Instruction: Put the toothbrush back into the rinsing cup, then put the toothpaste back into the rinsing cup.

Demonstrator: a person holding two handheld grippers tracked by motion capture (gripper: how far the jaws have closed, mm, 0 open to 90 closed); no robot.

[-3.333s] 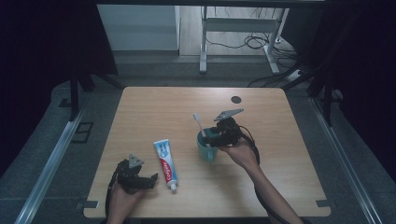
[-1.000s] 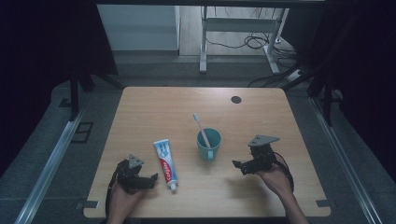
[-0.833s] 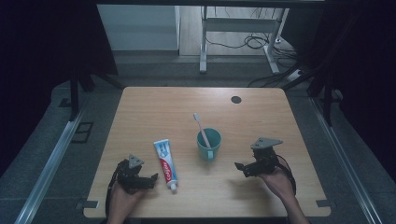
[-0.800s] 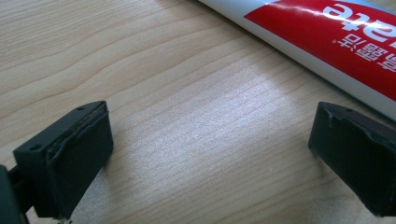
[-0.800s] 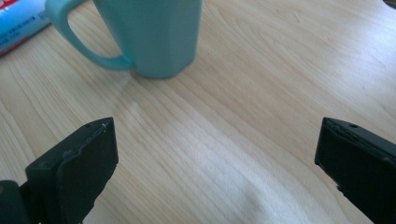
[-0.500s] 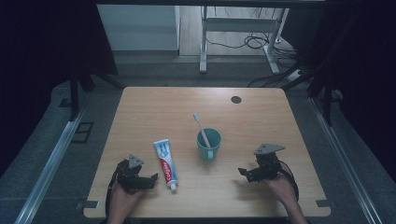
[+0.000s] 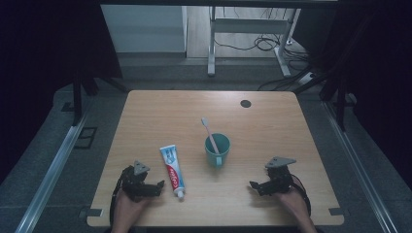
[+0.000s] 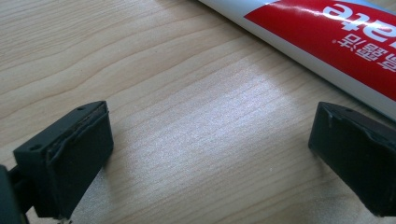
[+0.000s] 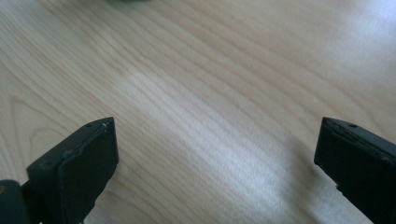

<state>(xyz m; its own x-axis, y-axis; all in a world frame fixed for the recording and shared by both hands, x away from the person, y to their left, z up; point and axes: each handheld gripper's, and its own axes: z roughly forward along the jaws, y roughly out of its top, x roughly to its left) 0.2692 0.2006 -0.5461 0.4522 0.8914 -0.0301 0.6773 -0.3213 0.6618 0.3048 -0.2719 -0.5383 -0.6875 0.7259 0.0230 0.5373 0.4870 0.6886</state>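
Note:
A teal cup stands upright near the middle of the wooden table, with a pink toothbrush leaning in it, bristles up. A white, red and blue toothpaste tube lies flat left of the cup, cap toward the front edge; its red side crosses the top right of the left gripper view. My left gripper rests low at the front left, open, just left of the tube's cap end. My right gripper rests at the front right, open over bare wood, right of and nearer than the cup.
A dark round cable hole sits near the table's far right. Beyond the far edge stand a desk frame and cables on the floor. A metal rail runs along the left side.
My right gripper left the cup, where it had set the toothbrush, and drew back toward the front right edge of the table. The left gripper stayed put.

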